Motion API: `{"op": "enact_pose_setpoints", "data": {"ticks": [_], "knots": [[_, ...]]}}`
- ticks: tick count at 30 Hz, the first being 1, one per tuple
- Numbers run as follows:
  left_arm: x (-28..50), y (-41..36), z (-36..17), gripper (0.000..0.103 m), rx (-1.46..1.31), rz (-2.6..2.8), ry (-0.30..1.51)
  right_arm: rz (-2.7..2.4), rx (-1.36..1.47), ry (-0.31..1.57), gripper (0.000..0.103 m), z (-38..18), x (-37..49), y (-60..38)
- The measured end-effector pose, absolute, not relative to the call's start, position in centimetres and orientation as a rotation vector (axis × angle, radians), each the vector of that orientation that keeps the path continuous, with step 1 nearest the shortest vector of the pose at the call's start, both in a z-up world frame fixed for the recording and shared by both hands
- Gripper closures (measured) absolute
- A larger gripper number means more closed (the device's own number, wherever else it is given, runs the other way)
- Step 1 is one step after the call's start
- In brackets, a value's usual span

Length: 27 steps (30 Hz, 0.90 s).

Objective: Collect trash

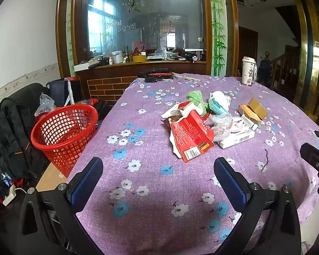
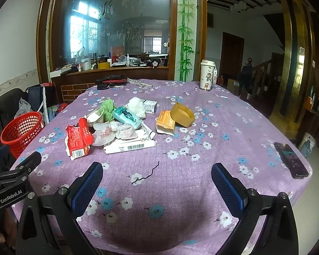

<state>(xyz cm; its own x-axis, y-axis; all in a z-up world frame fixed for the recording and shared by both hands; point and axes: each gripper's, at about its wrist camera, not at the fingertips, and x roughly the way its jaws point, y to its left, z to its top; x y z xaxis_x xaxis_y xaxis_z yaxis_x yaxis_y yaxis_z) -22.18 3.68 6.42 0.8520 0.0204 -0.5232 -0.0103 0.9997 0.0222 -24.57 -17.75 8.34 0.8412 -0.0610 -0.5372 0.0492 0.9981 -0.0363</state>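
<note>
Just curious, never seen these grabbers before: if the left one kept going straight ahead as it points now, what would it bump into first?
Probably the torn red snack packet; the left gripper hangs open, though depth is hard to judge.

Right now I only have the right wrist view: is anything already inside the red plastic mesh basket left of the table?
Observer: In the left wrist view I look down into the red plastic mesh basket and see no trash inside.
Operator: What is it standing on?
Observer: On a flat brown cardboard surface, lower than the tabletop, just beside the edge of the purple flowered tablecloth.
Operator: And the left gripper's jaws?
Observer: The left gripper has its jaws wide open with nothing between them. It points towards the torn red paper packet.
</note>
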Motion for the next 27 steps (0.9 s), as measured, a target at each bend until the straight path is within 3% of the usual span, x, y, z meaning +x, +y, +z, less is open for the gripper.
{"op": "enact_pose_setpoints", "data": {"ticks": [2, 4, 11, 13, 15, 22, 27], "knots": [[-21.5, 4.1, 6.5, 0.0, 0.0, 0.007, 0.576, -0.042, -0.013, 0.582, 0.004, 8.1, -24.3, -18.0], [-20.7, 4.7, 6.5, 0.0, -0.02, -0.011, 0.605, -0.025, -0.011, 0.595, 0.013, 7.9, -24.0, -18.1], [-16.7, 6.0, 6.3, 0.0, -0.103, -0.066, 0.717, 0.037, 0.03, 0.651, 0.031, 7.1, -22.7, -19.0], [-15.2, 5.5, 6.1, 0.003, -0.113, -0.099, 0.758, 0.071, 0.047, 0.682, 0.049, 6.8, -22.0, -19.2], [-13.7, 5.0, 5.7, 0.008, -0.126, -0.136, 0.798, 0.115, 0.076, 0.712, 0.057, 6.5, -21.3, -19.5], [-8.3, 4.6, 3.2, 0.031, -0.22, -0.213, 0.93, 0.135, 0.091, 0.723, 0.057, 6.1, -20.8, -19.9], [-6.1, 4.1, 1.3, 0.031, -0.29, -0.298, 0.982, 0.14, 0.11, 0.737, 0.057, 5.8, -20.2, -20.3]]}}
